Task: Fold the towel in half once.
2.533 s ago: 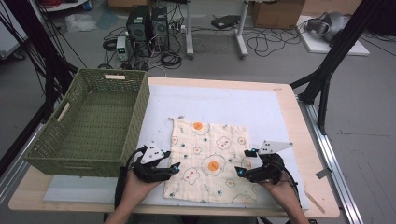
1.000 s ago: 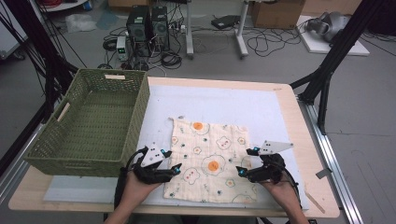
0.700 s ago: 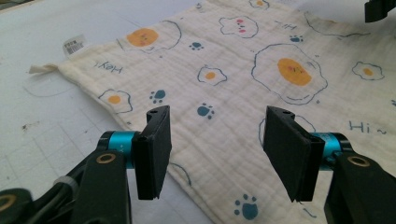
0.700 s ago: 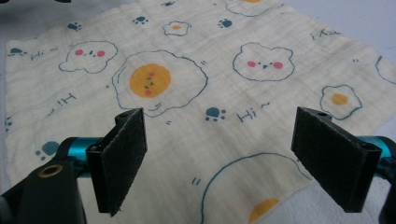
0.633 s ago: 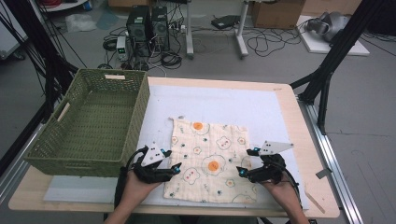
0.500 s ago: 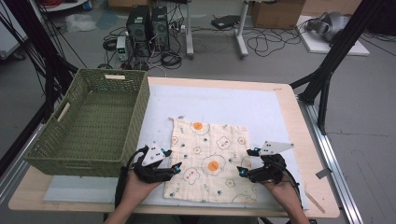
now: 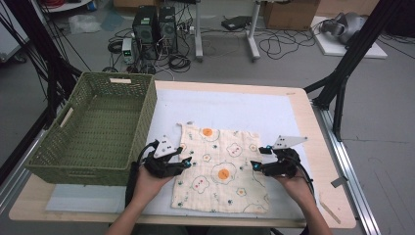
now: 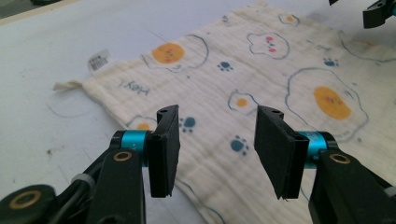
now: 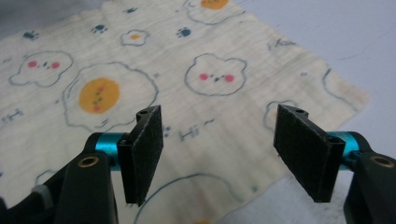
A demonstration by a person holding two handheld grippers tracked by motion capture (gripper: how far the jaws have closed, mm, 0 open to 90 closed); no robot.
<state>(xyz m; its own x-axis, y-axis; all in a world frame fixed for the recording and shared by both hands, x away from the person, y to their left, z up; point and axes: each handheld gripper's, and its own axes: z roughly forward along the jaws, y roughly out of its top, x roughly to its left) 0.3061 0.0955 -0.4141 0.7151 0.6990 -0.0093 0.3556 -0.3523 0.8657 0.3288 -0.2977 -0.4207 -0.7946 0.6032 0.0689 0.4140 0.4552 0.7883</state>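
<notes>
Two grippers hung over the cloth near the table's front edge: your left gripper and right gripper had jaws apart, just closing, nothing clamped. Pinching short probably catches one edge only, bunching the fabric. A white mat covered the table; a green basket sat left, cables beyond.

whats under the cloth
The cloth lies flat on a white mat that covers the table. The mat shows all around the cloth; whatever lies beneath its middle is covered, though no bulge shows.
</notes>
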